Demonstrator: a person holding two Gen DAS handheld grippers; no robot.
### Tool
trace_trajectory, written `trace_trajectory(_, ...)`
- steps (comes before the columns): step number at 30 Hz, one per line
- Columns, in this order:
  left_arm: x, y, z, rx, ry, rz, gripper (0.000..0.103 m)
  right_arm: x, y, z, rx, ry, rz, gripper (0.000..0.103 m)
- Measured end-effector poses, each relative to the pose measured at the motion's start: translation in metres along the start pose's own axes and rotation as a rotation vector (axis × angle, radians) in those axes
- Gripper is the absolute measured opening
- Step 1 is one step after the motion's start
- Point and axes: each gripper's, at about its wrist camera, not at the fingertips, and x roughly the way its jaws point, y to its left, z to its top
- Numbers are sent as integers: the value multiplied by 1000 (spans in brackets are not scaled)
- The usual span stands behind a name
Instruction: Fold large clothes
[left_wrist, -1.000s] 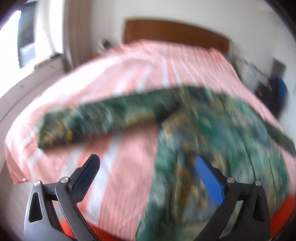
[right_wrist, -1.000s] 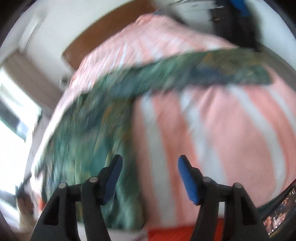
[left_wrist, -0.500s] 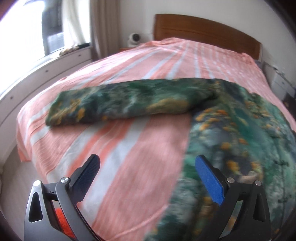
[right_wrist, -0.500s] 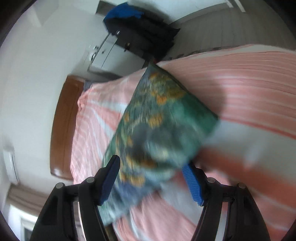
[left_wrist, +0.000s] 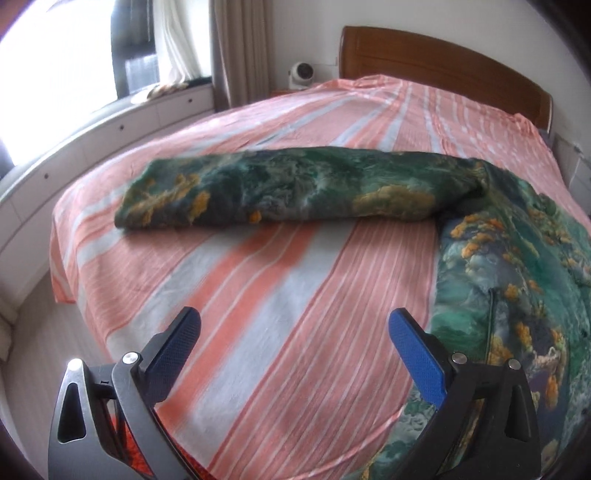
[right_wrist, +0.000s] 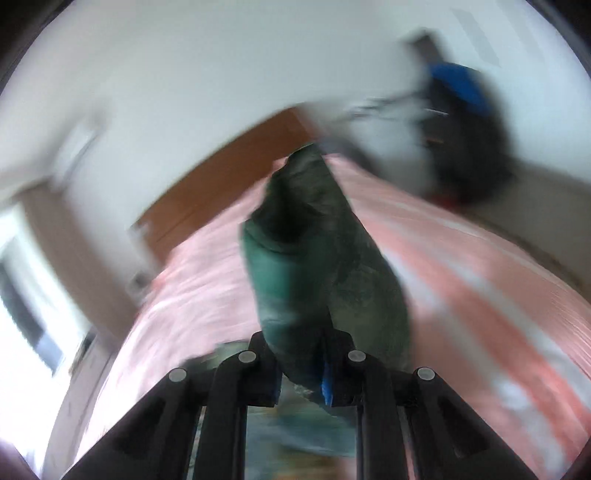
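Garment (left_wrist: 509, 258): green, orange-flecked, spread on striped bed (left_wrist: 280, 302); one sleeve (left_wrist: 288, 192) lies stretched across the cover. Left tool (left_wrist: 293, 332): pads wide apart, nothing between them, above bare cover beside the garment. Right tool (right_wrist: 301, 373): jaws closing, clamped on bunched green cloth (right_wrist: 314, 251).

Right gripper (right_wrist: 300, 373) apparently closing; left gripper (left_wrist: 293, 347) agape.

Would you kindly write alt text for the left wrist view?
An open left gripper hovers over a pink striped bed. A green patterned garment lies on it, one sleeve stretched out leftward, with a window and wooden headboard beyond.
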Motion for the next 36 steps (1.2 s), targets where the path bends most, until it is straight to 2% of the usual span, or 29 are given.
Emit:
trace_trajectory(1, 0, 3, 0, -11, 2, -7, 102, 6, 27, -2, -41, 8, 29, 17)
trace_trajectory(2, -1, 5, 0, -21, 4, -12, 102, 20, 70, -9, -102, 27, 81, 17)
trace_trajectory(4, 0, 10, -1, -38, 13, -16, 102, 44, 127, -31, -173, 65, 135, 17)
trace_trajectory(7, 2, 14, -2, -64, 30, -21, 102, 92, 185, -74, -240, 138, 162, 17)
trace_trajectory(8, 3, 15, -2, -69, 33, -26, 102, 111, 200, -94, -261, 170, 155, 21)
trace_trajectory(9, 3, 15, -3, -68, 36, -29, 102, 133, 212, -118, -278, 211, 140, 25)
trace_trajectory(10, 4, 14, -3, -64, 37, -30, 102, 156, 219, -141, -284, 276, 147, 51)
trace_trajectory(11, 4, 13, -3, -58, 36, -30, 102, 169, 220, -159, -278, 345, 159, 81)
trace_trajectory(12, 4, 11, -4, -51, 36, -32, 102, 188, 217, -176, -260, 414, 170, 88)
trace_trajectory(14, 4, 9, -4, -40, 37, -39, 102, 214, 213, -213, -213, 542, 182, 88)
trace_trajectory(16, 4, 8, -4, -34, 37, -44, 102, 206, 210, -230, -220, 572, 199, 88)
trace_trajectory(18, 6, 7, -3, -35, 41, -49, 102, 183, 212, -235, -285, 557, 226, 88)
trace_trajectory(21, 9, 7, -2, -37, 52, -52, 102, 153, 205, -210, -377, 467, 224, 88)
trace_trajectory(23, 11, 7, -2, -39, 62, -56, 102, 124, 199, -198, -417, 401, 166, 91)
trace_trajectory(24, 12, 7, -3, -41, 67, -56, 102, 119, 187, -188, -442, 369, 100, 93)
trace_trajectory(26, 16, 5, -3, -37, 82, -57, 102, 119, 163, -188, -460, 357, -18, 94)
trace_trajectory(28, 18, 3, -4, -23, 96, -56, 102, 138, 140, -193, -452, 419, -86, 95)
trace_trajectory(29, 20, 1, -5, -14, 104, -56, 102, 163, 120, -206, -441, 534, -135, 95)
trace_trajectory(30, 20, 0, -6, -7, 110, -59, 102, 175, 110, -214, -433, 590, -145, 95)
trace_trajectory(31, 20, -2, -7, 1, 113, -62, 102, 179, 101, -221, -437, 596, -135, 95)
trace_trajectory(33, 18, -4, -9, 16, 106, -65, 102, 168, 105, -218, -457, 527, -126, 95)
trace_trajectory(36, 16, -9, -8, 38, 91, -60, 102, 139, 117, -207, -405, 465, -48, 95)
